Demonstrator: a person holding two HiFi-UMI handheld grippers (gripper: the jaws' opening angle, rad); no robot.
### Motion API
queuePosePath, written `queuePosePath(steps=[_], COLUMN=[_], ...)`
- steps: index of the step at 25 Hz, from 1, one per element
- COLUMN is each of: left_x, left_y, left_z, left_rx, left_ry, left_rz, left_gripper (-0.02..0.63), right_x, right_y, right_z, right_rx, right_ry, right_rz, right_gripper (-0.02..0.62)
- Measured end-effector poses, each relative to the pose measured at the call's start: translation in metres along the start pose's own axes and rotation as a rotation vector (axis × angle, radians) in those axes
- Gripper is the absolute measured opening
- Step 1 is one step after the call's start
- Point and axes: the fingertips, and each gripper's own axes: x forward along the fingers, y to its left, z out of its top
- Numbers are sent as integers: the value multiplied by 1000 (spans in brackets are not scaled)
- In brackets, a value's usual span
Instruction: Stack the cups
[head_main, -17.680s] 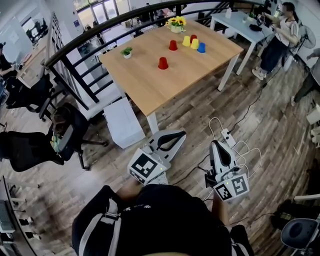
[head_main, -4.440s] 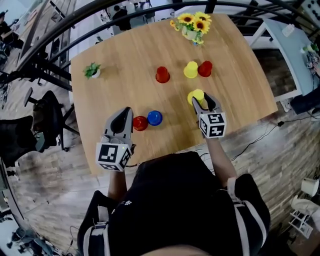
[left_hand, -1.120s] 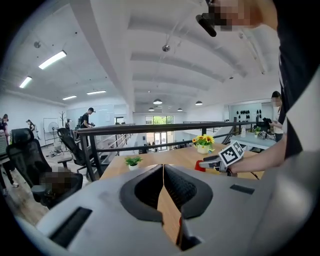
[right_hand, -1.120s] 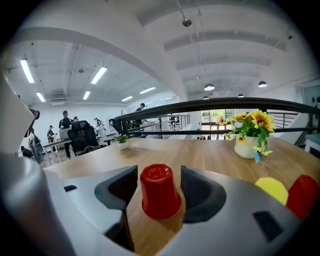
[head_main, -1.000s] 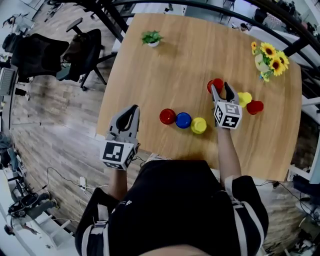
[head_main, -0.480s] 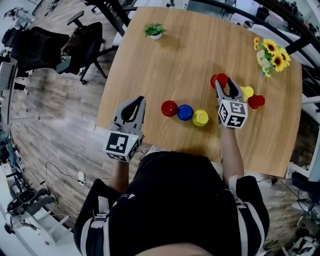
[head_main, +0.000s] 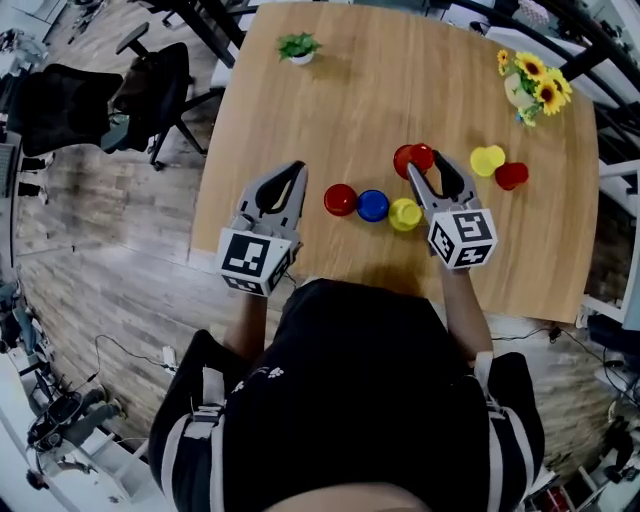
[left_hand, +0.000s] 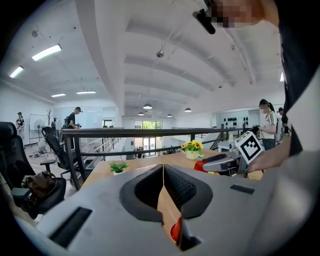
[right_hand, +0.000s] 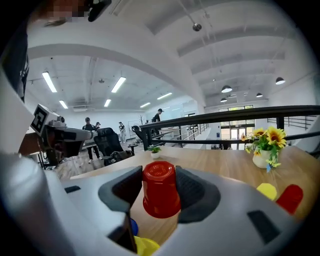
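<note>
Gripping red cup (right_hand: 160, 190) in right hand-held gripper (head_main: 425, 163); left hand-held gripper (left_hand: 163, 168) clenched empty. Might slip on lowering, toppling yellow cup (head_main: 405, 213).

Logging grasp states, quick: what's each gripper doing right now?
Left gripper: shut, empty.
Right gripper: shut on the red cup.

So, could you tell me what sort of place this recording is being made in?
Probably an open-plan office on a mezzanine level: a black railing runs behind the wooden table, office chairs stand nearby, and strip lights line the ceiling.
</note>
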Motion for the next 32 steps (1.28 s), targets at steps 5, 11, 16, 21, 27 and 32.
queuePosePath(steps=[5,11,16,21,27,32], left_x=[6,7,0,-5,-12,-15], left_y=[2,3,8,13,17,19], left_z=[1,0,-5,-5,-10,-10], left_rx=[-13,-21,-31,-38,-59,-72], left_ry=[-17,-22,-14,-26,-25,-26], left_rz=[-25,-42,-36,-28,-15,-8], left_gripper=[14,14,14,14,14,14], right_x=[-7,-9,-9,-5,-2,1], right_y=[44,90,112,122,130,131], right_z=[6,2,-7,-9,-16,-22], right_rx=[-17,-61,-72,-84,-86,-105], right_ry=[11,51,79,95,117,133], right_rz=[90,199,242,259,264,264], right_gripper=[210,210,210,210,210,212])
